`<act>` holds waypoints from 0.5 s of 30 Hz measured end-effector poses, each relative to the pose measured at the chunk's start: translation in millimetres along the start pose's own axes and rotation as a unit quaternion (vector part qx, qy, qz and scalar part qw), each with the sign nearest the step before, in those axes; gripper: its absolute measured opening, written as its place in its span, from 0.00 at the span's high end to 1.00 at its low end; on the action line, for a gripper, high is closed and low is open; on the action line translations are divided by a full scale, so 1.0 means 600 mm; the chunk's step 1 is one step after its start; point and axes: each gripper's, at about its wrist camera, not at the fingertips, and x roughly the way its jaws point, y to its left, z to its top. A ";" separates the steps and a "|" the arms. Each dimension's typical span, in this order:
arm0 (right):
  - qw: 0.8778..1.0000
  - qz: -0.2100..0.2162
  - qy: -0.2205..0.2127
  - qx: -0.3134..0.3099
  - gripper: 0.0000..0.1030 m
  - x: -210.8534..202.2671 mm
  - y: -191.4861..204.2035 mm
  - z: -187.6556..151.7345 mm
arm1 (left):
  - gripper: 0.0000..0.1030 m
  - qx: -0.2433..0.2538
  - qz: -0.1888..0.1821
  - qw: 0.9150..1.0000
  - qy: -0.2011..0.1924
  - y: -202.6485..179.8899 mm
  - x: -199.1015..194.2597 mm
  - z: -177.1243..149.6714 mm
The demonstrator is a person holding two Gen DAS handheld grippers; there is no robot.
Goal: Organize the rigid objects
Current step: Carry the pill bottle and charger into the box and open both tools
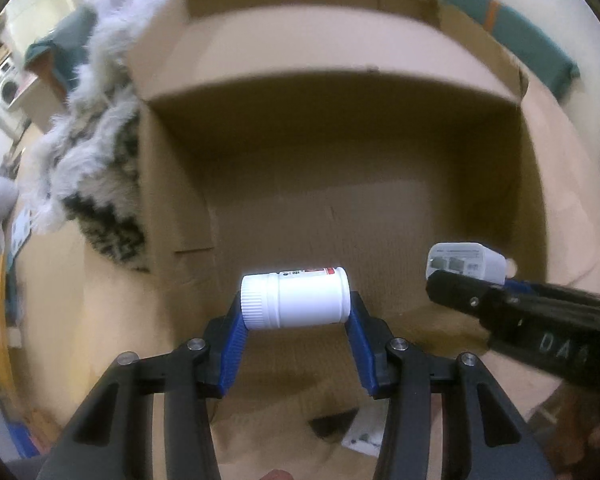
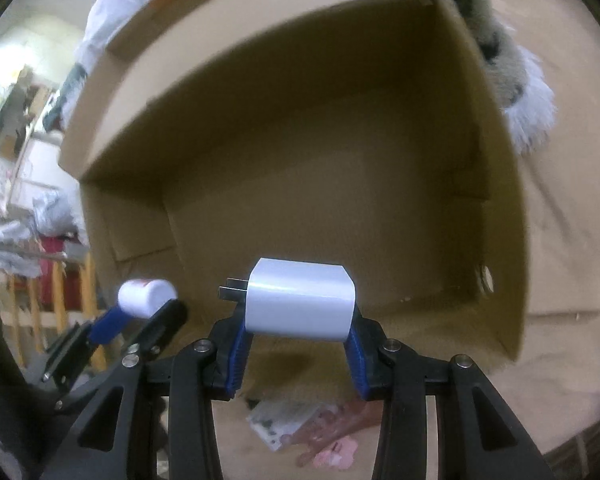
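Note:
My left gripper [image 1: 296, 314] is shut on a white screw-cap bottle [image 1: 296, 298] that lies sideways between the blue pads, cap to the left. It hangs over the near part of an open cardboard box [image 1: 340, 184]. My right gripper [image 2: 300, 322] is shut on a white wall charger [image 2: 302, 300] with its two prongs pointing left, also above the cardboard box [image 2: 320, 160]. In the left wrist view the right gripper [image 1: 480, 292] shows at the right with the charger [image 1: 466, 262]. The right wrist view has the left gripper [image 2: 148, 308] and the bottle [image 2: 146, 294] at lower left.
A fluffy grey and white fabric [image 1: 96, 168] lies against the box's left wall, seen again as fluffy fabric [image 2: 512, 68] at upper right. A teal item [image 1: 512, 24] sits behind the box. Printed cards [image 2: 284, 420] lie on the beige cloth [image 2: 572, 200] near the front.

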 end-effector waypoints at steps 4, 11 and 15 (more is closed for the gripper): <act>0.999 -0.043 0.021 0.011 0.58 0.046 -0.023 -0.001 | 0.58 0.002 0.001 1.000 0.018 -0.004 0.039 0.001; 0.998 -0.044 0.021 0.025 0.58 0.060 -0.042 0.015 | 0.58 0.024 0.027 0.999 0.006 -0.015 0.054 -0.005; 0.998 -0.040 0.029 0.025 0.58 0.073 -0.046 0.017 | 0.58 0.028 0.042 0.999 -0.007 -0.018 0.057 -0.002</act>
